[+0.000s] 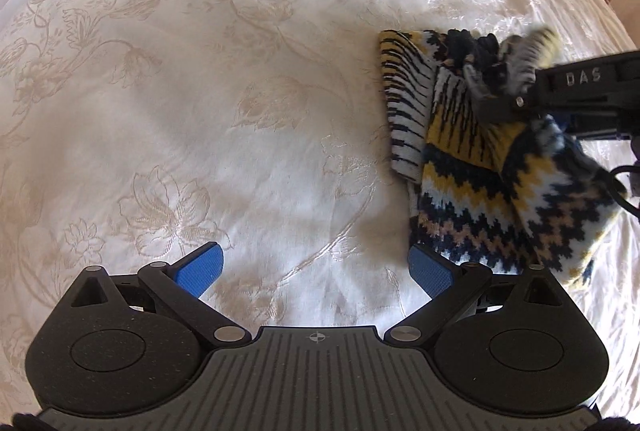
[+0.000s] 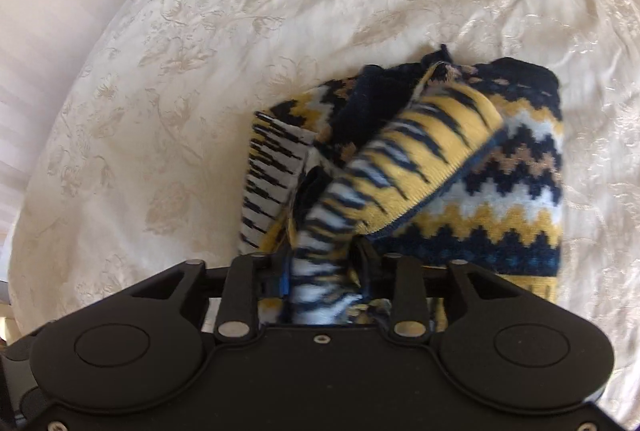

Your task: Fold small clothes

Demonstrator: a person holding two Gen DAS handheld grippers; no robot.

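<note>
A sweater [image 2: 500, 167] fold is gripped by the right hand-held gripper [image 2: 324, 271] (blurred); the left hand-held gripper [image 1: 316, 273] is held wide open, empty, over the bed [image 1: 200, 71].

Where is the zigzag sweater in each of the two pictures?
Left wrist view: the zigzag sweater lies at the right side, on the flowery bedspread, with the right tongs reaching in over its top.
Right wrist view: the sweater fills the middle and right, and one striped fold runs down between the right tongs.
Shared landmark: the white strip with black stripes at the sweater's left edge.
</note>
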